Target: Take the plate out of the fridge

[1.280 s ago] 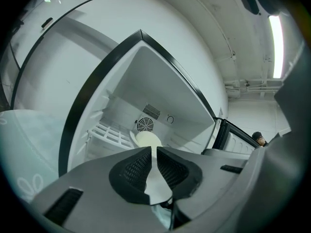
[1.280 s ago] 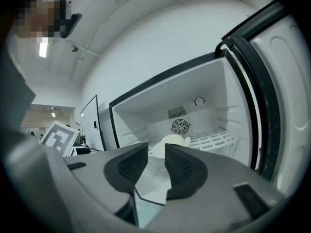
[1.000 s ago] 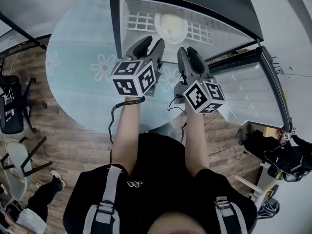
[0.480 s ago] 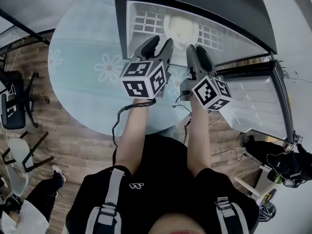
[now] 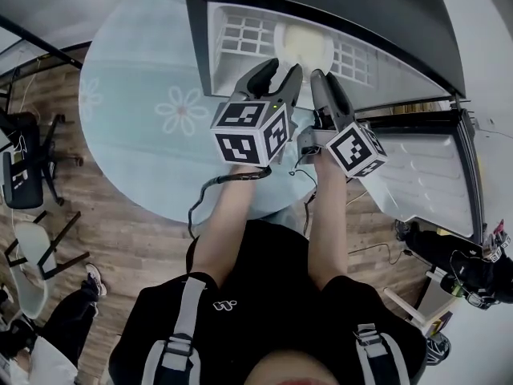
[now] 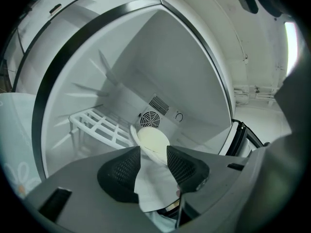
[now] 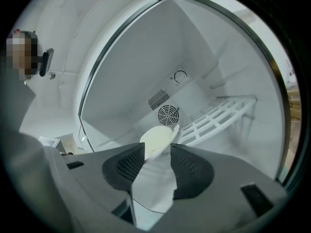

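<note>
A pale round plate (image 5: 303, 45) lies on the floor of the open fridge (image 5: 361, 6), beside a white wire shelf (image 5: 244, 34). My left gripper (image 5: 280, 72) is at the fridge mouth, open, with nothing between its fingers. In the left gripper view the plate (image 6: 153, 141) shows just beyond the left gripper (image 6: 153, 152). My right gripper (image 5: 327, 83) is beside it on the right. Its jaws are wide and closing slightly, with nothing between them. In the right gripper view the plate (image 7: 158, 139) lies ahead of the right gripper (image 7: 158, 149), apart from it.
The fridge door (image 5: 425, 167) stands swung open at the right. Inside, a round fan vent (image 6: 149, 119) is on the back wall and the wire shelf (image 7: 218, 113) fills one side. A round pale blue rug (image 5: 144, 111) lies underfoot. Black chairs (image 5: 20, 183) stand at the left.
Both grippers have moved forward to the fridge mouth, closer to the plate. Their jaws stand a little wider than a second ago.
</note>
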The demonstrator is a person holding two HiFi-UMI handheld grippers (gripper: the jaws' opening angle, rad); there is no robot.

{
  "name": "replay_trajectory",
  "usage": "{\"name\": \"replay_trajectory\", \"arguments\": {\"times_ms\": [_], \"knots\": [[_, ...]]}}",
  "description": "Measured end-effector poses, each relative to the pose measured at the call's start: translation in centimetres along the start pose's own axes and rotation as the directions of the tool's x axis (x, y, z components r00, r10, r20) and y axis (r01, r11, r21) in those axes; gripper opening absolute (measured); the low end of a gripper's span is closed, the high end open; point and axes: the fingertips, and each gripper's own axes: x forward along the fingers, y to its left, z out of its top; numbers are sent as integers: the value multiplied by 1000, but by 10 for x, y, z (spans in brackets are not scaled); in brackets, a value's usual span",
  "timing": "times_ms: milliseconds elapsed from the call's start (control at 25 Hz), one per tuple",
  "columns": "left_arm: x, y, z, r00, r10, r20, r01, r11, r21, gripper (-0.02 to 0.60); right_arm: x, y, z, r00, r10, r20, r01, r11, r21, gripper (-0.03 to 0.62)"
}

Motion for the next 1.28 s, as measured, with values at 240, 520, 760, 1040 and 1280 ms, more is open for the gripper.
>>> {"name": "replay_trajectory", "arguments": {"times_ms": [240,520,760,1040,1280], "knots": [[6,2,-2,1000,7,-4,-7,1000,-24,167,8,4,-2,999,42,-14,-40,991,126,150],[8,-1,-5,1000,-16,-18,14,994,-107,138,11,7,-6,998,54,-28,-47,977,208,127],[1,-3,-9,999,-9,-40,4,993,-114,130,4,10,-9,998,38,-46,-26,973,227,118],[-17,-8,-12,999,-2,-55,-3,996,-92,132,-10,21,-14,998,44,-37,-34,974,225,118],[-31,-22,-11,999,-14,-49,11,998,-67,130,-29,32,-10,999,33,-10,-30,981,190,117]]}}
